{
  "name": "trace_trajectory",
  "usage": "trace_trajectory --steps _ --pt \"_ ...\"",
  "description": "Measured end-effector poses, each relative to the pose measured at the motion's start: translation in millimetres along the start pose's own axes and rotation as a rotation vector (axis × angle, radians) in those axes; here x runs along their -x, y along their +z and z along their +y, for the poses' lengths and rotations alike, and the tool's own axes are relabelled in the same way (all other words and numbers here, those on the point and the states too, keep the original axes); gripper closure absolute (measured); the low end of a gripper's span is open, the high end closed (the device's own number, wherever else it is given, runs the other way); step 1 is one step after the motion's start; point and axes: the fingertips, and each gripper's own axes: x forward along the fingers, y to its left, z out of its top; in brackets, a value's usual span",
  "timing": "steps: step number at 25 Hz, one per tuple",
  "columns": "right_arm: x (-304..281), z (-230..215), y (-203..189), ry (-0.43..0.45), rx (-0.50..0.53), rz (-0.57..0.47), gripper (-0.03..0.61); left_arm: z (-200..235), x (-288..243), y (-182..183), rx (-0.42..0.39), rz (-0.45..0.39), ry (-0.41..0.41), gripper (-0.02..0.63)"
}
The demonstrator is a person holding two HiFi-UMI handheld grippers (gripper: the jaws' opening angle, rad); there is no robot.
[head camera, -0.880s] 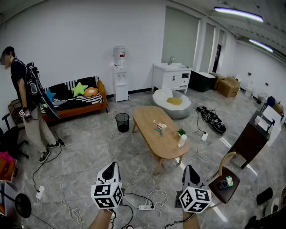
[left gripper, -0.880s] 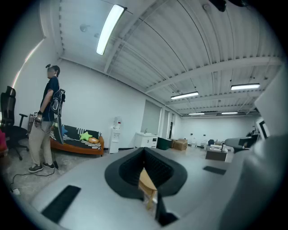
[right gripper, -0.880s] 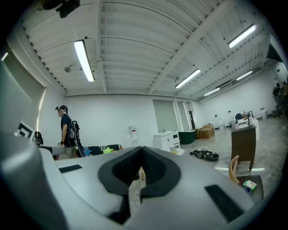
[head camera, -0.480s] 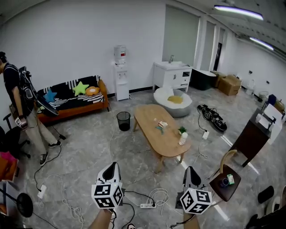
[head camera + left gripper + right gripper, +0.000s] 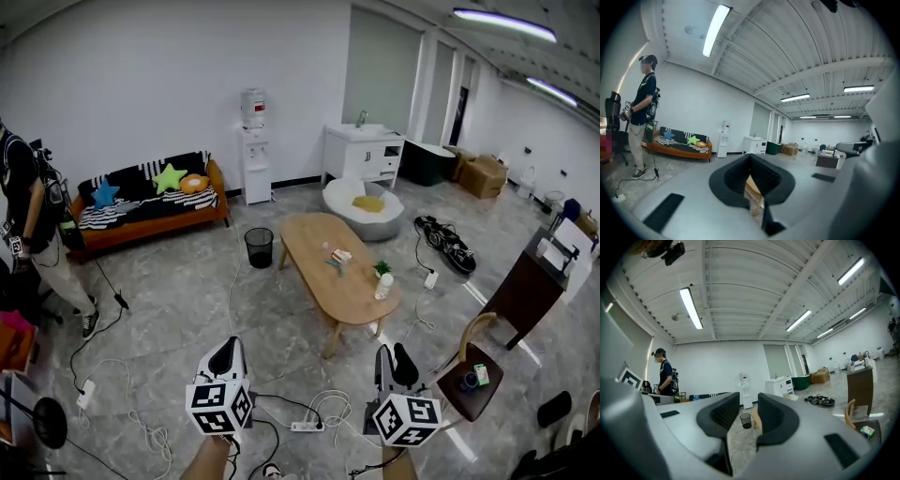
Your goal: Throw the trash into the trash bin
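Note:
The black mesh trash bin (image 5: pixel 259 247) stands on the floor at the far left end of the oval wooden table (image 5: pixel 328 298). On the table lie small bits of trash (image 5: pixel 336 260), a white bottle (image 5: pixel 382 290) and a little plant (image 5: pixel 380 274). My left gripper (image 5: pixel 228 356) is held low over the floor, far from the table, its tips shut with nothing in them. In the left gripper view the left gripper (image 5: pixel 750 159) shows a sliver of the table behind its jaws. My right gripper (image 5: pixel 395 359) is open and empty. Through the right gripper (image 5: pixel 748 409) gap I see the bin (image 5: pixel 746 420).
Cables and a power strip (image 5: pixel 307 429) sprawl over the floor just ahead of me. A round stool (image 5: pixel 467 394) with small items stands at the right. A person (image 5: pixel 23 225) stands at the far left by the orange sofa (image 5: pixel 150 208). A water dispenser (image 5: pixel 254 150) is against the back wall.
The right gripper's jaws have parted; they looked closed before. The person at the left has walked further toward the left edge. Both grippers stay about where they were.

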Motion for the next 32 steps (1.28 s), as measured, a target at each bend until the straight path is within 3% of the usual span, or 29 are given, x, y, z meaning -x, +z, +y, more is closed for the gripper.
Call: trace_trajectory --steps 4,12,15,23,26,32 --pt "-5.2 3.6 1.3 0.014 0.024 -0.002 0.444 8.7 -0.7 0.5 0.003 -0.006 0.017 0.621" --pt "-20.8 4.5 4.0 -0.019 0.059 -0.026 0.193 32.6 -6.7 0.5 0.027 -0.013 0.045 0.621" --pt "-29.0 8.0 5.6 -0.033 0.065 -0.037 0.137 43.6 -9.7 3.0 0.035 -0.022 0.051 0.621" --pt "-66.1 22.9 -4.9 -0.048 0.049 -0.008 0.133 87.5 -22.8 7.6 0.047 -0.018 0.074 0.621" --pt "-84.0 33.0 -12.4 -0.051 0.037 0.025 0.176 104.0 -30.0 12.5 0.033 -0.009 0.069 0.621" --pt "-101.2 39.8 -24.1 -0.071 0.024 0.038 0.181 128.8 -43.9 9.6 0.044 0.007 0.081 0.621"
